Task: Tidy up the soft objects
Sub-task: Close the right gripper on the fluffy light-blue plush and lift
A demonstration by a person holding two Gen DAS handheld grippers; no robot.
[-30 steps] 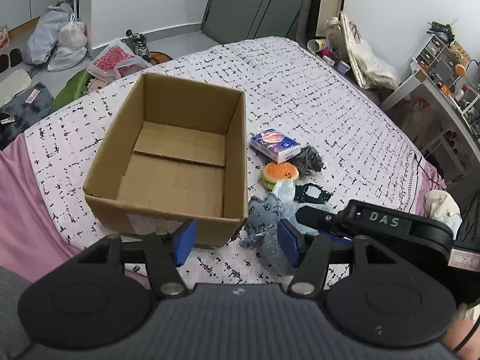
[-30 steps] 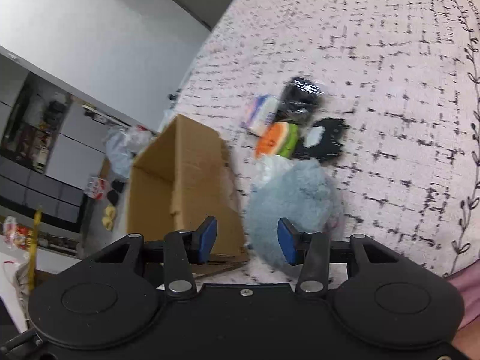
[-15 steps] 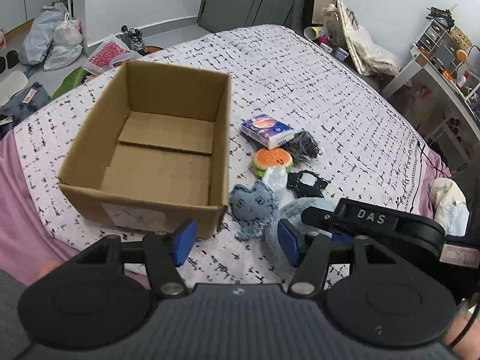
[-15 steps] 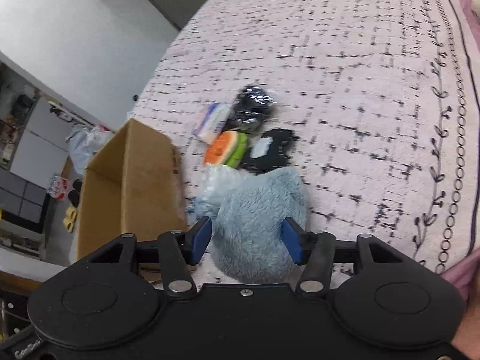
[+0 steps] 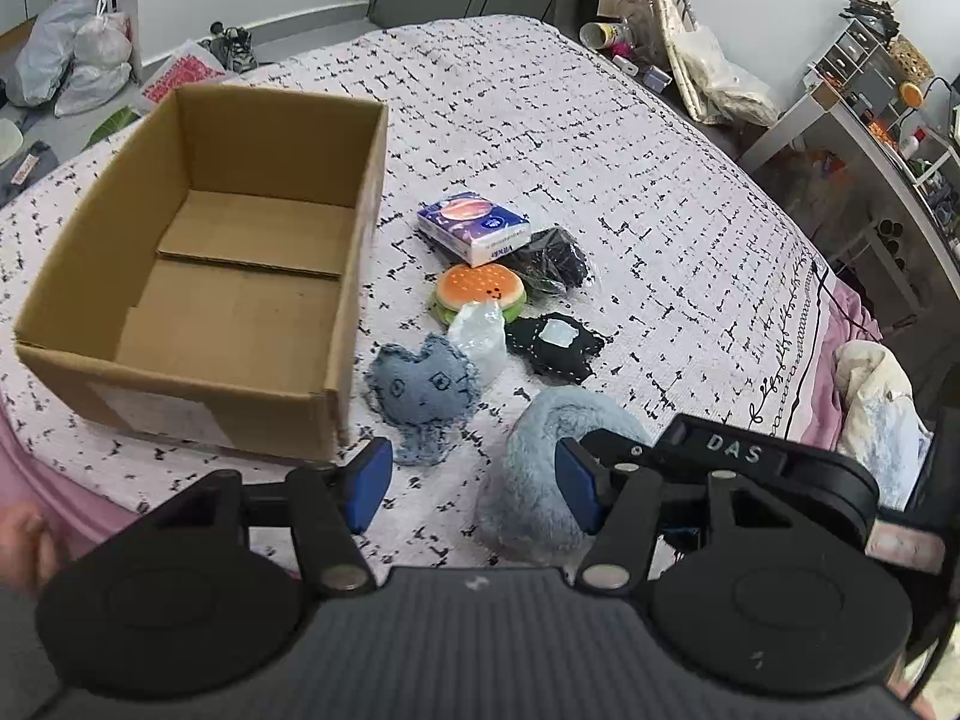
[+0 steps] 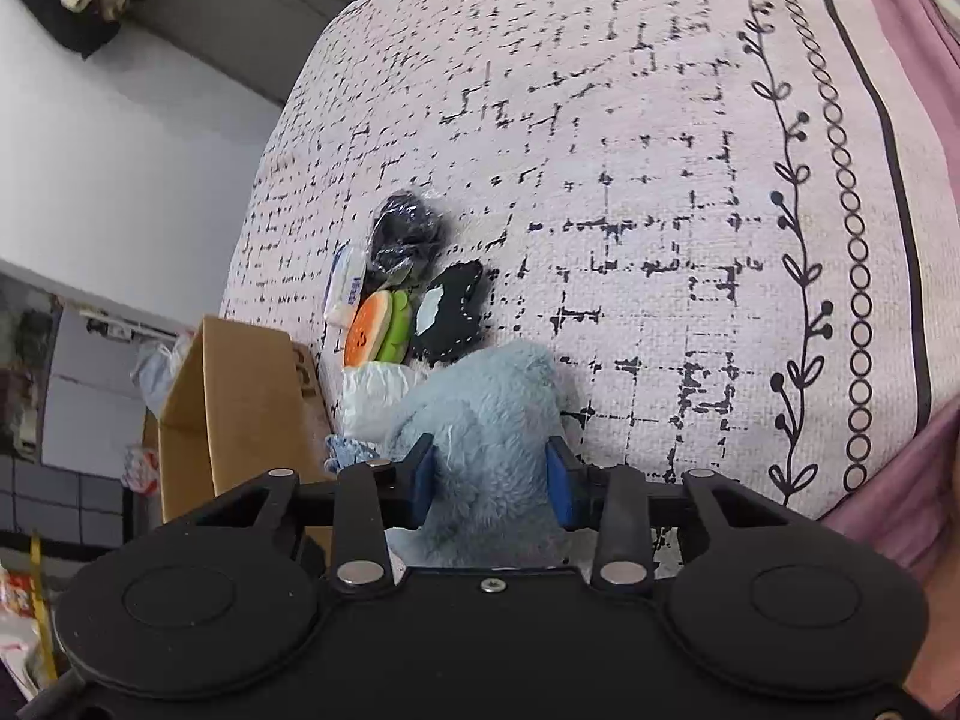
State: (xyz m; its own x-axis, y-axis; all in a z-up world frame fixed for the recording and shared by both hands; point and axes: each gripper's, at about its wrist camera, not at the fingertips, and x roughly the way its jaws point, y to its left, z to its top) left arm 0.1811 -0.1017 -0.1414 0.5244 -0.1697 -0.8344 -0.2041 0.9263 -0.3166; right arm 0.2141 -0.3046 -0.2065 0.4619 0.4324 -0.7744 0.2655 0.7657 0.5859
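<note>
While the right tongs (image 6: 489,474) have just been closing, their blue pads (image 6: 422,471) now press into the sides of a fluffy pale-blue plush toy (image 6: 489,414), which lies on the patterned white bedspread (image 6: 660,180) at the near edge of the bed. The left tongs (image 5: 474,483) stand about half wide with nothing between them, above the cover just in front of an open, empty brown cardboard box (image 5: 198,276). Beside the box lie a flat denim-blue stuffed figure (image 5: 423,384), a crumpled clear plastic wrapper (image 5: 477,336), an orange-and-green burger-shaped squishy toy (image 5: 480,291), a black felt patch with a white centre (image 5: 555,345), a purple-and-white tissue packet (image 5: 474,228) and a black bundle in clear plastic (image 5: 555,258).
</note>
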